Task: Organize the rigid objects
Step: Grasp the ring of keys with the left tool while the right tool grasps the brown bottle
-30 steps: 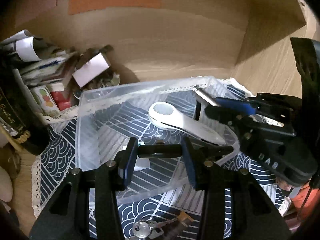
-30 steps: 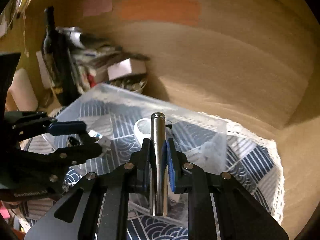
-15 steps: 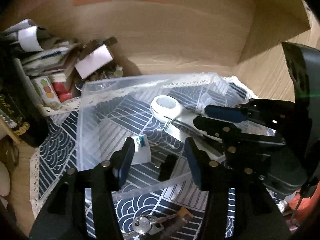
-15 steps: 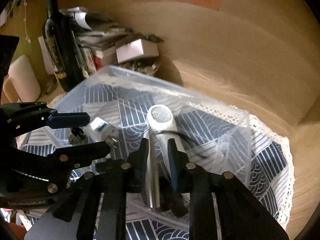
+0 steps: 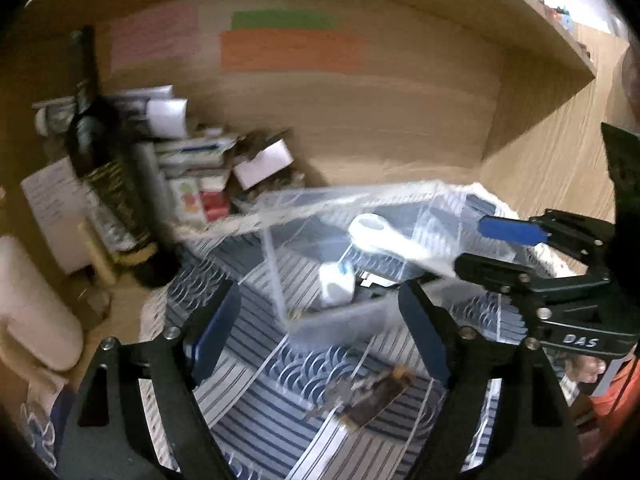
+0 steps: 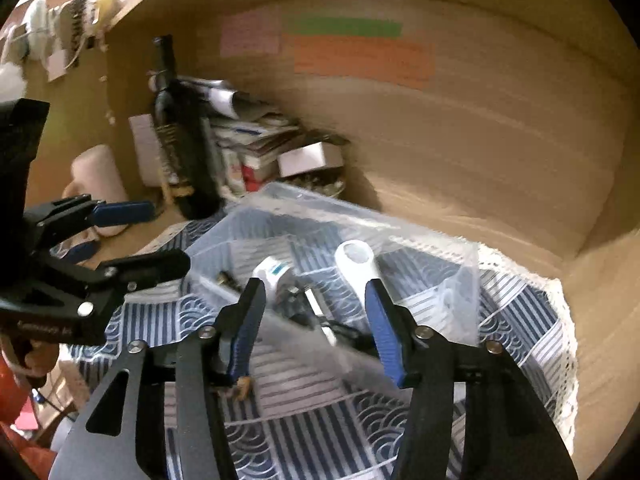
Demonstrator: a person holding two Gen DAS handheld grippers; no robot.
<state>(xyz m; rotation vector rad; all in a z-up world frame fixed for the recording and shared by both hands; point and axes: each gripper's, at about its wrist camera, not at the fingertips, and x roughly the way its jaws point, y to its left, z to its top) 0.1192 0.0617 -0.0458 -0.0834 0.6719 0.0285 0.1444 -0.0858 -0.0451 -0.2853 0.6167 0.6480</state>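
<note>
The clear plastic box (image 6: 420, 248) stood on the blue patterned cloth (image 6: 520, 320) on the surface. Inside it lay a white magnifier-like tool (image 6: 356, 268), a small white plug adapter (image 6: 272, 274) and some dark small parts, blurred. The left gripper (image 5: 320, 320) and the right gripper (image 6: 316, 320) were both spread apart and held nothing. A small brown object (image 5: 372, 396) lay on the cloth just outside the box.

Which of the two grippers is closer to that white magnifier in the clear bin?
Right. The right gripper hangs just before the white magnifier in the clear bin; the left gripper is farther back, outside it.
</note>
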